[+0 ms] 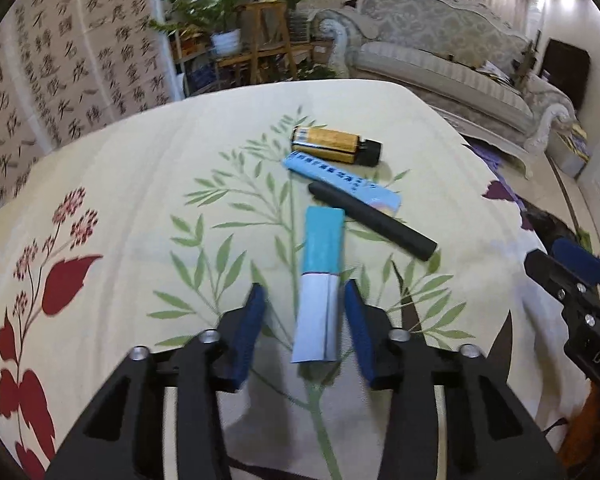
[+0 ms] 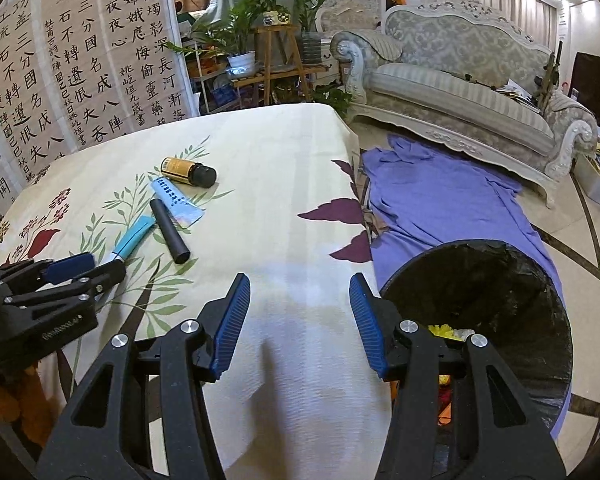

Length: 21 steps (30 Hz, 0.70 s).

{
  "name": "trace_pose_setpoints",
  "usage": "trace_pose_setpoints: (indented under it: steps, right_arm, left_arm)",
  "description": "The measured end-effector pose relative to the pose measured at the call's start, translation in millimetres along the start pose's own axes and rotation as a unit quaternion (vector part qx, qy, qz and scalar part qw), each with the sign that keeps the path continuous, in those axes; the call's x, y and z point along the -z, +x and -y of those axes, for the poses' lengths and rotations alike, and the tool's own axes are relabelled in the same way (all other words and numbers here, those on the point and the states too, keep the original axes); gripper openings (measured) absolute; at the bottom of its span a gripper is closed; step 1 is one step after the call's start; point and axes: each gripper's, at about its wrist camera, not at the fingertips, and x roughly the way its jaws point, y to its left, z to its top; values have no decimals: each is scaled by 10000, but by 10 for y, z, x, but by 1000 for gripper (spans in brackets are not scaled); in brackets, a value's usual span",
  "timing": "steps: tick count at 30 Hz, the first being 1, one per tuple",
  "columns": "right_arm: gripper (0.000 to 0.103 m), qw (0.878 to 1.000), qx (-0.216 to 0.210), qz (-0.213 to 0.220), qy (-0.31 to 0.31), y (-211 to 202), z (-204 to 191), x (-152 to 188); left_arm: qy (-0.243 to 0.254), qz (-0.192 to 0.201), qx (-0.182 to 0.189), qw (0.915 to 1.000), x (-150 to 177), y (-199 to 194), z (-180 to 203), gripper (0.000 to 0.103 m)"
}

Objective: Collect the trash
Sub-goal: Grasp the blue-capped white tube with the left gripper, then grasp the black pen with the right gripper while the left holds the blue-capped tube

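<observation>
From your left wrist view, the teal-and-white tube (image 1: 319, 284) lies straight ahead of your left gripper (image 1: 305, 295), its long axis running away from you along the line of the fingers, white end nearest, teal end pointing toward the black cylinder (image 1: 374, 221). The white end sits between the two blue pads (image 1: 252, 320); the right pad looks to be at the tube's edge or just beside it, while a clear strip of tablecloth (image 1: 140, 200) shows between the tube and the left pad. So the jaws stand part way open, straddling the tube and not yet pinching it. Beyond it lie a flat blue packet (image 1: 340, 178) and an amber bottle (image 1: 336, 145) with a black cap, both farther off. Your right gripper's (image 1: 572, 276) fingers show at the right edge, well apart from the tube.

From your right wrist view, the left gripper (image 2: 86, 270) is over at the left with the tube (image 2: 131, 240) running out from its fingertips, so the left hand is plainly the nearer one. Your right gripper (image 2: 300, 322) hangs with its jaws apart and nothing between them, only bare cloth below. The black-lined bin (image 2: 500, 280) stands on the floor just beside the table's edge, to the right of those fingers, which is where I judge the tube must travel
</observation>
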Motion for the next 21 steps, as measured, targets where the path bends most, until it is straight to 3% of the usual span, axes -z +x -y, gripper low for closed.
trace_pose_setpoints:
  steps: [2,5,11,21]
  right_arm:
    - [51,10000,-43,2,-42,1,-47,-12]
    - [51,9999,-94,12,-138,8,-133,-42]
    - [51,9990,-269,10,-358,70,-368,-142]
    - [49,9954,-552,-205,-757,330,-800,-305]
  left_arm:
    - [61,34,16,10000,10,-12,12,20]
    - [51,51,84,9999,15,-27,-32,15]
    - [-103,84,47,9999,49,-97,-203,13]
    - [-516,149,-437,9976,93,-131,-812,13]
